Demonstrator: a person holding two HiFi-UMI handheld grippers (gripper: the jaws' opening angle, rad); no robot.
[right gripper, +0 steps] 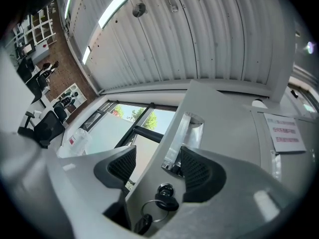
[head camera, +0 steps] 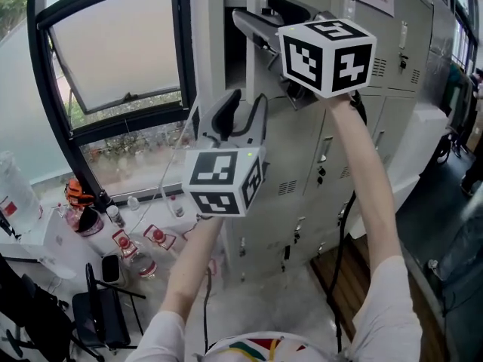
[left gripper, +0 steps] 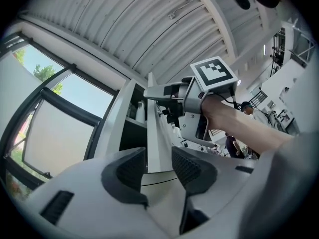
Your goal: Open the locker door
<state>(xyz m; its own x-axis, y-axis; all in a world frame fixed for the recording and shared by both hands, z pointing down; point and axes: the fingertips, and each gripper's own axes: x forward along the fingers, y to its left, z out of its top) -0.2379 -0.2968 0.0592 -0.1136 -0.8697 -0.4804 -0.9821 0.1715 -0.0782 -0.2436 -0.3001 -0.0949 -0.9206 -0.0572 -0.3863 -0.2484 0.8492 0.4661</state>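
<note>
The grey locker door [left gripper: 155,128] stands ajar, seen edge-on, with the dark locker inside [left gripper: 133,133] to its left. My left gripper [left gripper: 158,166] is open; the door's edge runs between its pads without being pressed. Higher up, my right gripper [right gripper: 159,168] is also open and straddles the same door [right gripper: 224,133] at its recessed handle [right gripper: 182,133]. Its right pad lies by the recess and its left pad is clear of the edge. A key [right gripper: 165,195] with a ring sits in the lock just below. In the head view the left gripper [head camera: 240,115] is below the right gripper [head camera: 260,21].
More grey lockers [head camera: 392,66] run off to the right, one with a paper notice [right gripper: 284,131]. A large black-framed window [head camera: 113,51] is at the left. Below it are several bottles [head camera: 124,243] and a black chair [head camera: 102,311]. A person [left gripper: 244,106] stands far behind.
</note>
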